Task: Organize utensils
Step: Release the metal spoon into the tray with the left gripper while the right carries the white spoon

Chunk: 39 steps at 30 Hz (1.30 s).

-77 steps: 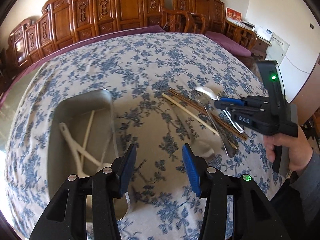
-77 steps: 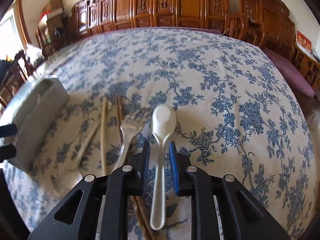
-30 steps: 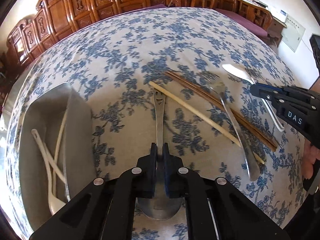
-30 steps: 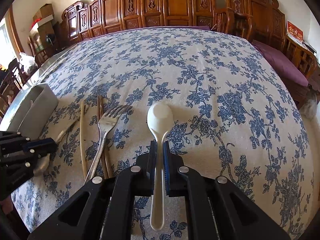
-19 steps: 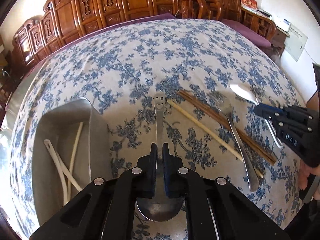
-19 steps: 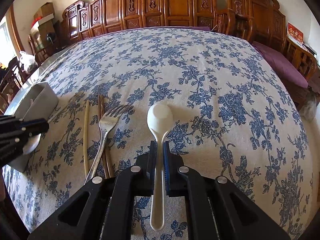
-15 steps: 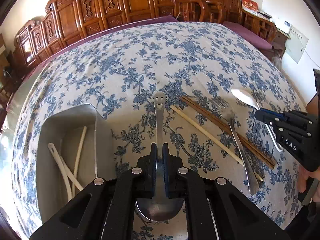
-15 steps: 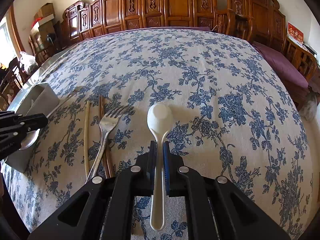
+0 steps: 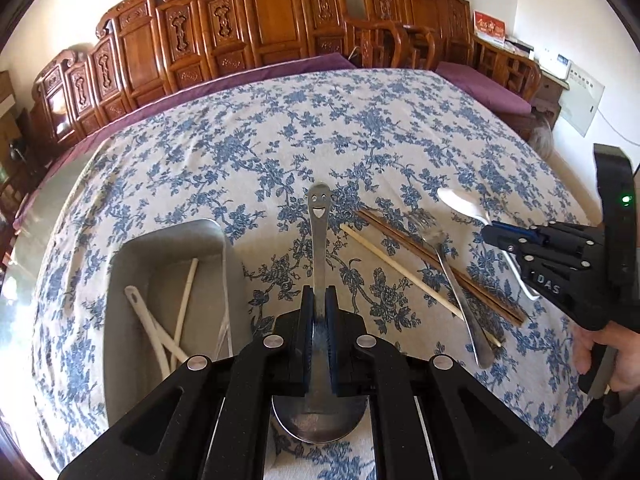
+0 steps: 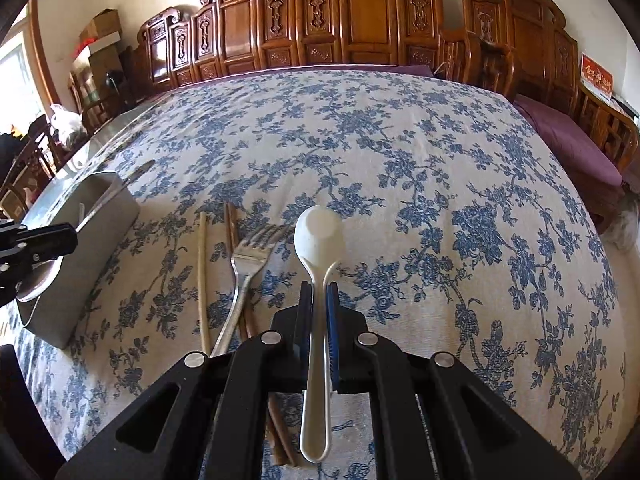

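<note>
Now steel spoon (image 9: 319,240), smiley-faced handle, white spoon (image 10: 318,264)

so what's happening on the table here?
A person with two handheld grippers is sorting utensils. The left gripper is shut on a metal spoon with a smiley-face handle, beside the metal tray that already holds white utensils. The right gripper is shut on a white spoon. A fork and chopsticks lie on the floral tablecloth.

Floral-clothed table (image 9: 360,128) — tray (image 9: 120,320), fork (image 9: 452,276), chopsticks (image 9: 432,264)
</note>
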Each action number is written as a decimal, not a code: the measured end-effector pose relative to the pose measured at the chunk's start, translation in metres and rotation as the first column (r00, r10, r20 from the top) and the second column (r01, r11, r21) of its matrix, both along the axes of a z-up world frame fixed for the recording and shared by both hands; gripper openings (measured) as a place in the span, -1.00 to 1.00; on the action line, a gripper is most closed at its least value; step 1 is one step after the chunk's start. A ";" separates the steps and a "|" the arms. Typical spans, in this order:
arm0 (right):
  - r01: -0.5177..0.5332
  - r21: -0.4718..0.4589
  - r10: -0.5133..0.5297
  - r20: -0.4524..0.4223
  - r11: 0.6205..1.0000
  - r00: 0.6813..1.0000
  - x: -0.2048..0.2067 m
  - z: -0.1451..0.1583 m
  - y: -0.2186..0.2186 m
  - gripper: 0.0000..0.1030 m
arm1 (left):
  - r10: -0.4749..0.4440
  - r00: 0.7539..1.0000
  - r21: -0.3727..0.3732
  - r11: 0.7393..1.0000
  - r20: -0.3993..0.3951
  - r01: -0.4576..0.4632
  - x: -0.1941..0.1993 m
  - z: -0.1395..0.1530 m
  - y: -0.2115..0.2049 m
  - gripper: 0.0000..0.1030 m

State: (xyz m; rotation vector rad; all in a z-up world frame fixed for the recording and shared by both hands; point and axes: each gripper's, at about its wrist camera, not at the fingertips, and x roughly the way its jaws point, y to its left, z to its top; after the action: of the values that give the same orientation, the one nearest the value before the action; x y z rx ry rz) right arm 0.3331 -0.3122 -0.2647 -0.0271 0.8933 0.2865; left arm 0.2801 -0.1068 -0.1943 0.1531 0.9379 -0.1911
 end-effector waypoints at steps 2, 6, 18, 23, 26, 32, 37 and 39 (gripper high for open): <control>-0.009 0.004 0.009 0.005 1.000 1.000 -0.001 0.002 0.003 -0.83 | 0.002 1.000 -0.008 1.000 0.009 -0.002 -0.004 0.005 0.005 -0.91; -0.026 0.012 0.026 0.020 1.000 0.999 -0.004 0.008 0.011 -0.83 | 0.008 1.000 -0.017 1.000 0.027 -0.008 -0.011 0.015 0.013 -0.91; -0.103 0.030 0.101 0.059 0.994 0.993 -0.019 0.027 0.046 -0.83 | 0.055 0.997 -0.039 0.998 0.057 -0.053 -0.026 0.027 0.053 -0.91; -0.155 0.018 0.154 0.063 0.988 0.986 -0.027 0.027 0.069 -0.83 | 0.094 0.994 -0.040 0.995 0.048 -0.092 -0.025 0.021 0.079 -0.91; -0.180 0.014 0.179 0.063 0.984 0.982 -0.031 0.028 0.081 -0.83 | 0.120 0.992 -0.043 0.992 0.033 -0.118 -0.022 0.013 0.093 -0.91; -0.210 0.006 0.209 0.055 0.978 0.976 -0.034 0.026 0.099 -0.83 | 0.150 0.989 -0.046 0.988 -0.003 -0.149 -0.018 -0.009 0.111 -0.91; -0.224 -0.002 0.223 0.044 0.975 0.974 -0.033 0.022 0.109 -0.83 | 0.156 0.987 -0.050 0.986 -0.027 -0.157 -0.012 -0.023 0.120 -0.91; -0.227 -0.003 0.227 0.041 0.974 0.973 -0.032 0.020 0.112 -0.83 | 0.154 0.987 -0.046 0.987 -0.035 -0.155 -0.009 -0.026 0.120 -0.91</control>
State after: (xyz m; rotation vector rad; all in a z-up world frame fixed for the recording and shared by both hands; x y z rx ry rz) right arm 0.3010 -0.2003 -0.2444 -0.1341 0.8502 0.4989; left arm 0.2710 0.0131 -0.2206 0.0326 0.9710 -0.0727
